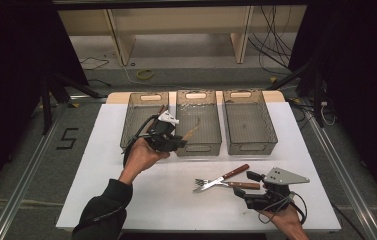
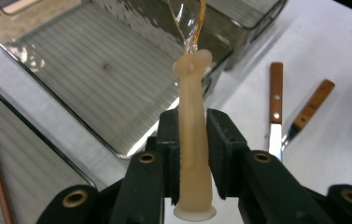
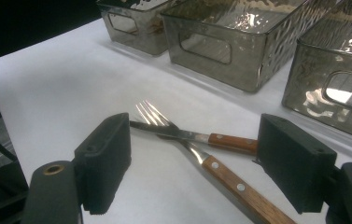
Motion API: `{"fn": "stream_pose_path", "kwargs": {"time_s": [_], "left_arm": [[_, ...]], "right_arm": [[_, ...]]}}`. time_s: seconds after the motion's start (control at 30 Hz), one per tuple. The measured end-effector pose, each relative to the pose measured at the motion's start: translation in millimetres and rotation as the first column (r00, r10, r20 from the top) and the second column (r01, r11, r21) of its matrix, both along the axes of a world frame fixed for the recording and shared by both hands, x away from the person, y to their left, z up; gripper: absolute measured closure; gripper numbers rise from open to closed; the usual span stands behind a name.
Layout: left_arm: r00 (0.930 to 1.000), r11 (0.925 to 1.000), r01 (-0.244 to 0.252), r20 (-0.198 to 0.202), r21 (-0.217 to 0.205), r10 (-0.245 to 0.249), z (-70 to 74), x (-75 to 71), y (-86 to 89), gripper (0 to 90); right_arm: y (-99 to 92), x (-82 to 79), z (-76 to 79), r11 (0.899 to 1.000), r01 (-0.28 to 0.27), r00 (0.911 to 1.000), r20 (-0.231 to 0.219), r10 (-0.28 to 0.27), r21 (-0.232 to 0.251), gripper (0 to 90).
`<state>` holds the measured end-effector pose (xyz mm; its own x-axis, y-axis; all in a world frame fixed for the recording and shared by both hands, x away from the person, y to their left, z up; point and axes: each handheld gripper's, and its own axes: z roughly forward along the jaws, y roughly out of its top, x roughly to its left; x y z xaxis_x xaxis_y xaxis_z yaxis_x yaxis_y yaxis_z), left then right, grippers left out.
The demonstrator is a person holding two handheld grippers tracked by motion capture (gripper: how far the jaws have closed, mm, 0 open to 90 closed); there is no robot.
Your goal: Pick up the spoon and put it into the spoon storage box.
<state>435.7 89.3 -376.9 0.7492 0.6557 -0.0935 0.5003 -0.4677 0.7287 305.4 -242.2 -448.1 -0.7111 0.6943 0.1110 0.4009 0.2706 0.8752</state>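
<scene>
Left gripper view: we are gripping a pale plastic spoon (image 2: 193, 140) by its handle, the stem running straight up between our two black jaws, whose pads are pressing on it from both sides. Its base is sticking out below the pads and its clear amber bowl is rising above them, over the bins. In the high view we are holding the left gripper (image 1: 172, 139) up over the near rim of the middle bin (image 1: 217, 131), with the spoon (image 1: 192, 131) angling out over that bin. The left bin (image 1: 131, 125) is sitting just beside it and the right bin (image 1: 271, 131) on the far side, all three in a row at the back of the white table (image 1: 101, 180).

Nearer to us, a fork (image 3: 211, 163) and a knife (image 3: 201, 137), both with wooden handles, are lying crossed on the table. Our right gripper (image 3: 194, 172) is resting low beside them with its jaws released and wide apart, the cutlery lying between and just beyond the pads, untouched. In the high view that gripper (image 1: 256, 187) is sitting just right of the knife (image 1: 226, 176) and fork (image 1: 228, 184).
</scene>
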Motion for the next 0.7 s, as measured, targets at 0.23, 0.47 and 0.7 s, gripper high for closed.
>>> {"fn": "stream_pose_path", "kwargs": {"time_s": [0.23,0.47,0.7], "left_arm": [[0.9996,0.9996,-0.023,0.014,-0.018,0.023,8.2,16.7,-2.6,75.2],[0.9985,0.9980,-0.055,0.006,-0.031,0.055,10.1,33.7,-1.0,75.2],[0.9963,0.9955,-0.086,0.005,-0.040,0.086,8.0,46.9,1.5,75.2]], "right_arm": [[-0.2,0.2,0.1,1.000,-0.001,1.0000,0.001,0.001,0.001,27.4],[0.0,0.2,0.0,1.000,-0.002,1.0000,-0.003,0.002,0.002,27.4],[0.3,1.2,-0.6,1.000,-0.004,1.0000,-0.003,0.004,0.001,27.3]]}}
